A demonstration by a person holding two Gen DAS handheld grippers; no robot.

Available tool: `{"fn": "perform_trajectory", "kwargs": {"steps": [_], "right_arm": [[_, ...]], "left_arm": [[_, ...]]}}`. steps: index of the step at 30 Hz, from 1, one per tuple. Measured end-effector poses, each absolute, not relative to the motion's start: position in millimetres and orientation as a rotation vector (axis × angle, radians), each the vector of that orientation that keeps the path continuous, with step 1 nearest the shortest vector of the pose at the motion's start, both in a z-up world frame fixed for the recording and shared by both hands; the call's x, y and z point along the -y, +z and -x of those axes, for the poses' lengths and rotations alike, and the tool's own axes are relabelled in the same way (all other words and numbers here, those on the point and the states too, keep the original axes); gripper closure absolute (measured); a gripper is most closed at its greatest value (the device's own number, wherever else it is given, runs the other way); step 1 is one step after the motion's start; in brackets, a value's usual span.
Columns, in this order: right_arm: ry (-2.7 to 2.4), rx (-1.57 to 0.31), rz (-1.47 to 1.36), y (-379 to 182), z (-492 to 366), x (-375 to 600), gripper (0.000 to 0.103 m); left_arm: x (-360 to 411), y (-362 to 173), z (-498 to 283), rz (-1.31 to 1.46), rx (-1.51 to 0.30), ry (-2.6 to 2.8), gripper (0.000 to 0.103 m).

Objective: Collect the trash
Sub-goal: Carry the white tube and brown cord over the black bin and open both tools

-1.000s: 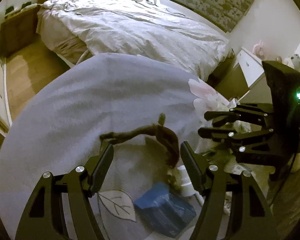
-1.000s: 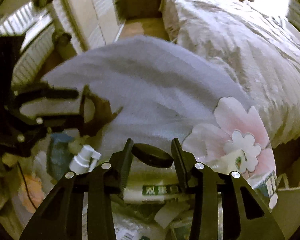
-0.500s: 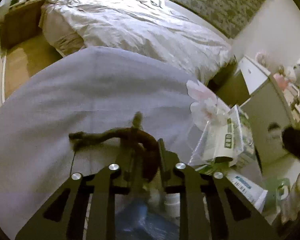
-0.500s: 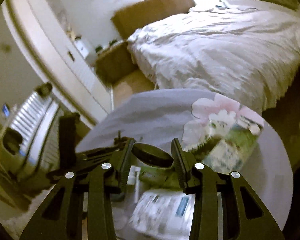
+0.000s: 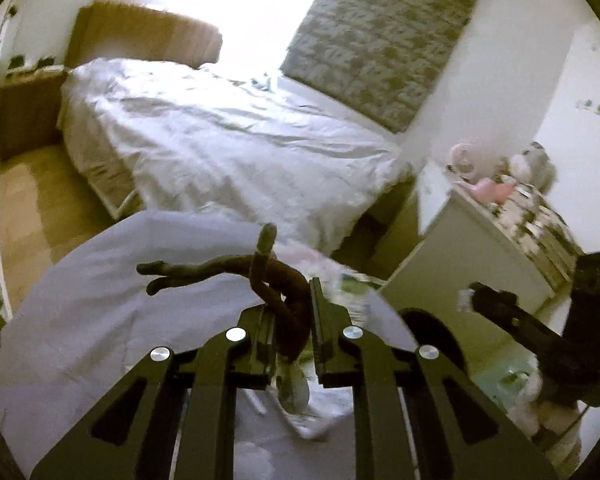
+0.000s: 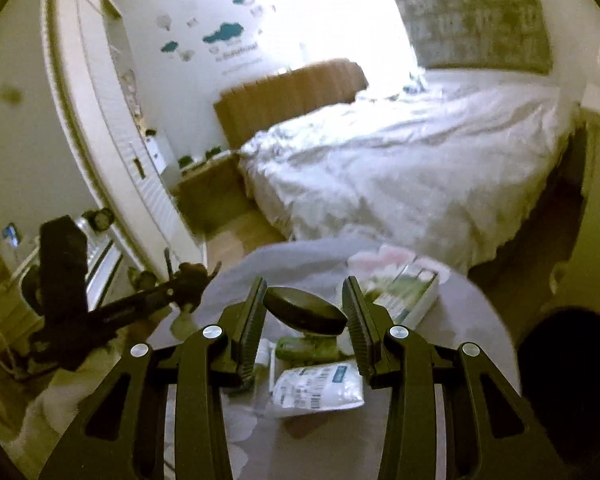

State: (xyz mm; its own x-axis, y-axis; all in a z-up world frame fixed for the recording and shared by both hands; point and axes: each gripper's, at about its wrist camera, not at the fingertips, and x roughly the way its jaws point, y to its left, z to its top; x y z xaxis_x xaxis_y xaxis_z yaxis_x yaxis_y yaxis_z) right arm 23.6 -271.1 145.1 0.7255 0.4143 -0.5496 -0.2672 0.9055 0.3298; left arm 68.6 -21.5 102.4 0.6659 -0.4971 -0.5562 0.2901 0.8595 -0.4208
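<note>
1. The left gripper (image 5: 291, 300) is clenched on a dark brown, withered, curling banana peel (image 5: 220, 268); its jaws are nearly together with the peel's thick middle pinched between them, and the loose ends stick out to the left and upward, clear of the pale grey round rug with a pink flower print (image 5: 80, 320)
2. The right gripper (image 6: 305, 292) grasps a black, flat, round disc like a lid (image 6: 304, 311) across its width; the disc sits tilted between the ribbed pads, above the middle of the rug
3. Both pieces of trash are therefore off the floor and in the tongs, and both grippers are angled down over the near part of the rug, in front of the bed with rumpled white bedding (image 5: 220, 140)
4. I judge the step in hand to be the carry: each hand has its piece, and neither has been dropped off yet
5. More litter lies on the rug: a crumpled green wrapper (image 6: 300, 348) near the centre, a white plastic packet with a barcode label (image 6: 318, 390) just nearer than it, and a green-and-white cardboard box (image 6: 410, 292) towards the right edge by the flower print
6. No bin or bag is clearly shown; a dark rounded shape (image 6: 560, 360) sits just off the rug's right edge, but I cannot tell what it is
7. The next move calls for finding the receptacle, bringing each gripper over its mouth and opening the jaws, minding the floppy peel, which may cling or snag
</note>
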Motion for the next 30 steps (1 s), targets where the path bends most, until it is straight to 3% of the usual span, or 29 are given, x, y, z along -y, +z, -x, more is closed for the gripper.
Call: {"fn": "perform_trajectory", "kwargs": {"steps": [13, 21, 30], "right_arm": [[0.259, -0.608, -0.494, 142.7, 27.6, 388.0, 0.063], [0.024, -0.597, -0.665, 114.0, 56.6, 490.2, 0.063], [-0.153, -0.603, -0.722, 75.7, 62.6, 542.7, 0.063]], "left_arm": [[166.0, 131.2, -23.6, 0.108, -0.697, -0.675, 0.089], [244.4, 126.1, -12.3, 0.02, -0.699, -0.802, 0.089], [307.9, 105.7, -20.1, -0.024, -0.727, -0.895, 0.089]]}}
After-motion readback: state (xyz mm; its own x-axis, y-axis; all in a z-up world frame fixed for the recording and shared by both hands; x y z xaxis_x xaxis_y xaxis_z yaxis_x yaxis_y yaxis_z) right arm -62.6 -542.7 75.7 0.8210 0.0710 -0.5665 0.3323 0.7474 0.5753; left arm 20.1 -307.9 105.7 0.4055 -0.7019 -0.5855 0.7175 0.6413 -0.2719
